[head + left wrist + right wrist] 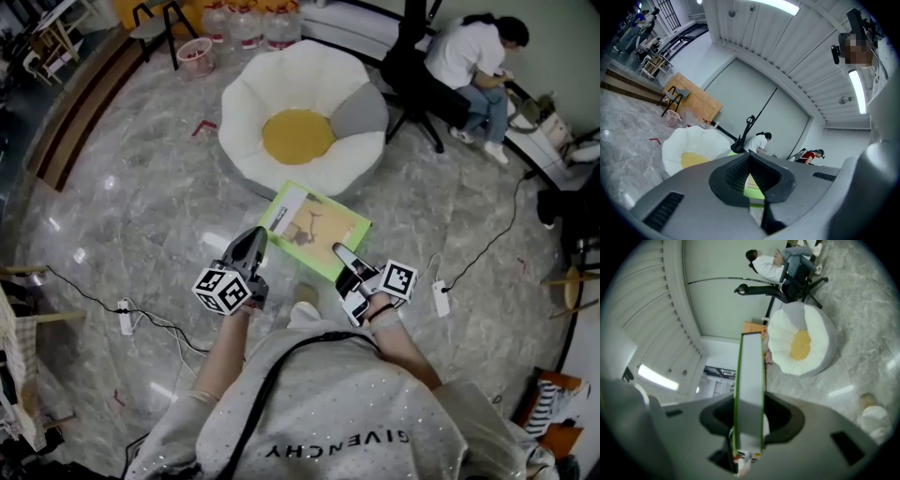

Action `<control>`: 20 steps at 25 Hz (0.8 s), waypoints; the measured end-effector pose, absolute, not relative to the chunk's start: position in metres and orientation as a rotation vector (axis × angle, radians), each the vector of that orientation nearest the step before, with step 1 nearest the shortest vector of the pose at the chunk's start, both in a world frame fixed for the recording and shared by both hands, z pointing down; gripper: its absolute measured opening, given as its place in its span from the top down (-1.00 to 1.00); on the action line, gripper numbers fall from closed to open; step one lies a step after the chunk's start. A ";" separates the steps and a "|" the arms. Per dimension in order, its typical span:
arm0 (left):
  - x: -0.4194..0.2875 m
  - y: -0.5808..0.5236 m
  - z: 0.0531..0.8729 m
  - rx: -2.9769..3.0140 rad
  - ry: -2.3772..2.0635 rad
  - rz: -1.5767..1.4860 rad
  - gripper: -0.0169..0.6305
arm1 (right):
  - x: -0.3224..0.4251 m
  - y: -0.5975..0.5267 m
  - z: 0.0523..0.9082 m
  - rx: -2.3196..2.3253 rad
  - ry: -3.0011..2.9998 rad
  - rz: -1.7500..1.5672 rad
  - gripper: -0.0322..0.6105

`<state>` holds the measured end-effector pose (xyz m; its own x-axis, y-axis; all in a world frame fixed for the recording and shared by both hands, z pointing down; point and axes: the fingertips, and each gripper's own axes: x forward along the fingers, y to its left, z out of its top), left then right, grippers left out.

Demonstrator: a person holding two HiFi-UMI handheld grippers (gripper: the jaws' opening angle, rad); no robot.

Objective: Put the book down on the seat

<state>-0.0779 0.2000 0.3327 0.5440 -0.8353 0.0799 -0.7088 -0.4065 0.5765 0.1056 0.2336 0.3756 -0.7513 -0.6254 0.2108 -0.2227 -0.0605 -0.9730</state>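
two grippers [255, 238] [340, 253], one book [315, 225], one seat [298, 77]

The seat [305, 122] lies open on top. Bare floor [141, 206] runs along its near side, up to the book [314, 228], and along its left. At the seat's right a chair [405, 70] with a seated person [469, 52] crowds close. Beyond its left stand a stool [155, 28], a bin [195, 54] and bottles [246, 23].

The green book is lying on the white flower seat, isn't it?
No. The green book is not on the white flower seat; the left claw and right claw hold it above the floor in front of the seat, as the head view shows.
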 end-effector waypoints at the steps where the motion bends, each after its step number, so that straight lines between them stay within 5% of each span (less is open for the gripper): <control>1: -0.077 0.196 0.332 2.221 -1.246 -0.297 0.88 | 0.106 0.229 0.376 -0.908 1.913 -1.883 0.41; 20: -0.093 0.156 0.345 2.138 -1.285 -0.318 0.88 | 0.100 0.183 0.384 -0.899 1.889 -1.928 0.41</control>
<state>-0.0926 0.1564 0.3452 0.4981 -0.8607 0.1052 -0.7121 -0.3369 0.6160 0.1003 0.1827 0.3838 -0.7611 -0.6084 0.2248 -0.2121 -0.0940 -0.9727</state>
